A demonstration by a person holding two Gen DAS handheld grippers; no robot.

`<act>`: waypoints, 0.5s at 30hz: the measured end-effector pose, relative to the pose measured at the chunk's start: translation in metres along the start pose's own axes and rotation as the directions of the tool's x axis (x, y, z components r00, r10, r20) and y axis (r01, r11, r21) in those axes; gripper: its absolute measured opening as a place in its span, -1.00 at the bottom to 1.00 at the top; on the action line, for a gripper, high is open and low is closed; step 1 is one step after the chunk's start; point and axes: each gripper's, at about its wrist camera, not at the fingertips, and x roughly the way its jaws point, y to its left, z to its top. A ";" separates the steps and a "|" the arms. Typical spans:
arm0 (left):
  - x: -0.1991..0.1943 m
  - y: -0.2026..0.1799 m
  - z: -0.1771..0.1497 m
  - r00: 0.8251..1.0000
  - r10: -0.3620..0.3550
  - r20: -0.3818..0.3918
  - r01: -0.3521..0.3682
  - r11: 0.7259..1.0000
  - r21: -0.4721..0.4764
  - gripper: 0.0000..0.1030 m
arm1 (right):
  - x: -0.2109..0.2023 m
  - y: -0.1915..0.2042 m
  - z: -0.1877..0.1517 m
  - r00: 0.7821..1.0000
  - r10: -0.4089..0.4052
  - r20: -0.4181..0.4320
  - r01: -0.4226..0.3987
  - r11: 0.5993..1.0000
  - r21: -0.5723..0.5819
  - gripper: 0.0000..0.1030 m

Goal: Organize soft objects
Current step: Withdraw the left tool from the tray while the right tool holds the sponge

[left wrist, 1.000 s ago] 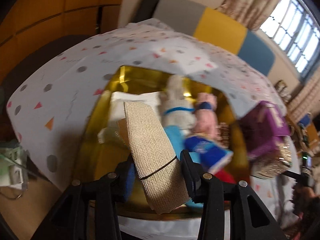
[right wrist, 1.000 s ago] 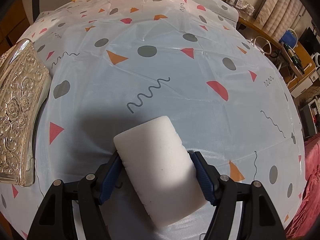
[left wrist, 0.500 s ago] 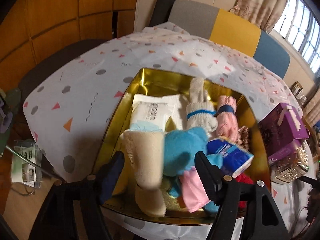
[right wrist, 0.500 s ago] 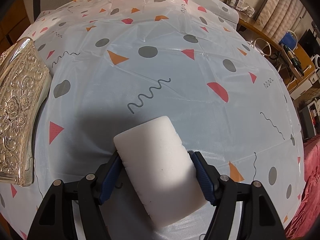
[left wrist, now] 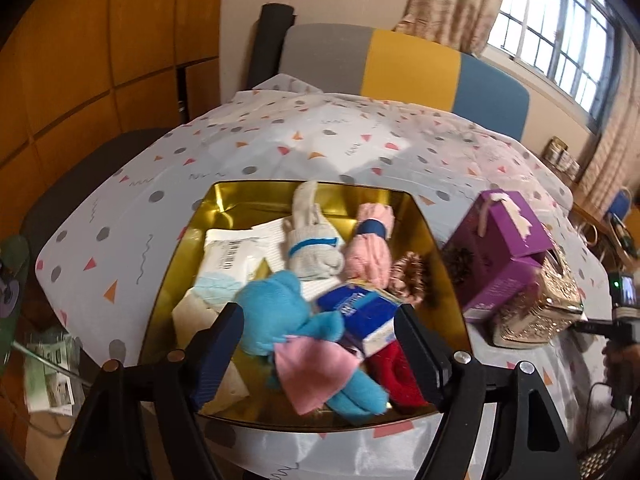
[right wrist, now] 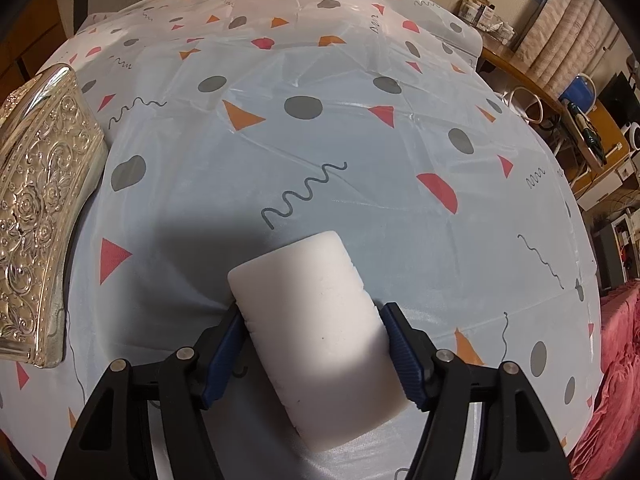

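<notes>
Since a second ago my left gripper (left wrist: 318, 330) has let go of the burlap roll it was pinching, and its jaws have just been opening; they now stand spread with nothing between them, above the near end of the gold tin (left wrist: 240, 196). I cannot pick out that roll for certain among the contents now.

On my left wrist view, the tin sits on the worktop (left wrist: 280, 136), which is covered by a pale cloth printed with dots, triangles and squiggles. Inside it lie a blue plush toy (left wrist: 280, 312), a pink cloth (left wrist: 312, 372) over the toy's lower half, a blue tissue pack (left wrist: 360, 308), a grey knitted glove (left wrist: 312, 240), a pink knitted glove (left wrist: 370, 248) and a white packet (left wrist: 228, 248). A red item (left wrist: 394, 372) shows at the near right corner. Right of the tin stands a purple box (left wrist: 504, 256), touching an ornate metal box (left wrist: 540, 312).

On my right wrist view, my right gripper (right wrist: 310, 332) pinches a white foam block (right wrist: 316, 328) between its blue pads (right wrist: 224, 356), the block's far end resting on the cloth. An embossed metal box (right wrist: 36, 216) lies at the left edge, well apart from the block.
</notes>
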 end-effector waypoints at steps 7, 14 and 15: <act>-0.005 -0.024 -0.004 1.000 -0.024 0.000 0.024 0.998 0.062 0.52 | -0.001 -0.002 0.001 1.000 0.019 -0.009 -0.018 1.000 0.014 0.28; -0.004 -0.043 -0.009 0.999 -0.044 -0.013 0.046 0.993 0.109 0.52 | -0.001 -0.007 0.003 0.999 0.043 -0.014 -0.042 0.998 0.040 0.25; -0.004 -0.045 -0.009 0.999 -0.046 -0.016 0.048 0.992 0.115 0.52 | -0.001 -0.008 0.003 0.999 0.046 -0.015 -0.045 0.998 0.044 0.25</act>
